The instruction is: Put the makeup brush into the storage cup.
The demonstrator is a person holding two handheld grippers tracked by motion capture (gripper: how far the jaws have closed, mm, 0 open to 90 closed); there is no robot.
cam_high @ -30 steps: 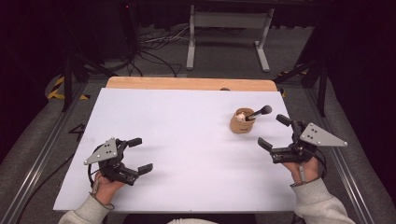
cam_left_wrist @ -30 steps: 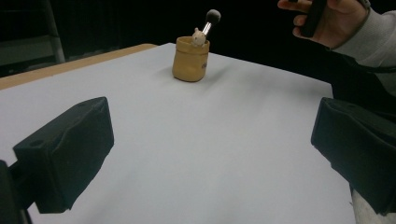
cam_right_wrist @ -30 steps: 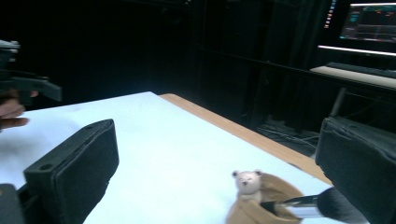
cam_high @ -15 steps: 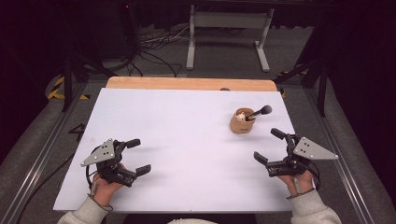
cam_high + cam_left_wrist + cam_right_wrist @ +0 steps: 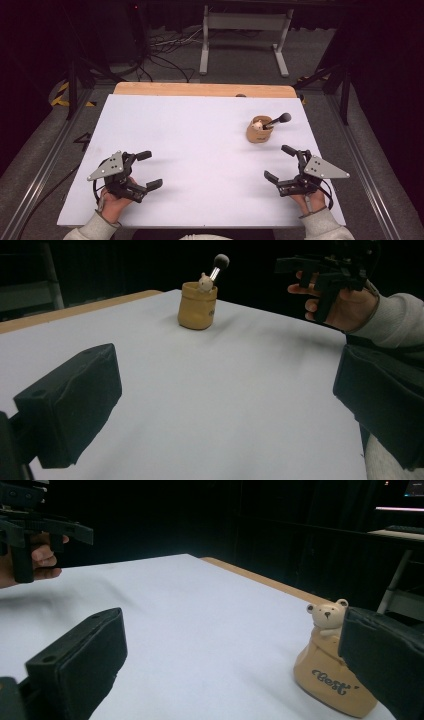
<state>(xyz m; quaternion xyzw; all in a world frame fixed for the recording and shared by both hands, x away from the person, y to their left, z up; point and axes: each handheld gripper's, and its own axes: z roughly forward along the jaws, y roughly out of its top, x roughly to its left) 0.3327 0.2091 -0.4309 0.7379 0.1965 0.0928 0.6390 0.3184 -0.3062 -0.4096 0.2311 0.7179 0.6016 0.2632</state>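
A tan pot with a small bear figure and a black-headed brush leaning out of it stands on the white table, at the right. My right gripper hovers open just in front of the pot, nothing between its jaws. In the right gripper view the pot sits by the right jaw, partly hidden by it. My left gripper is open and empty at the near left. The left gripper view shows the pot far off, with the other hand's gripper beyond it.
A bare wooden strip runs along the table's far edge. Behind it, a grey metal stand and loose cables lie on the floor. Metal rails flank the table's sides.
My right gripper has drawn back from beside the pot toward the near edge. My left gripper has shifted slightly nearer too. Both stay open; the pot has not moved.
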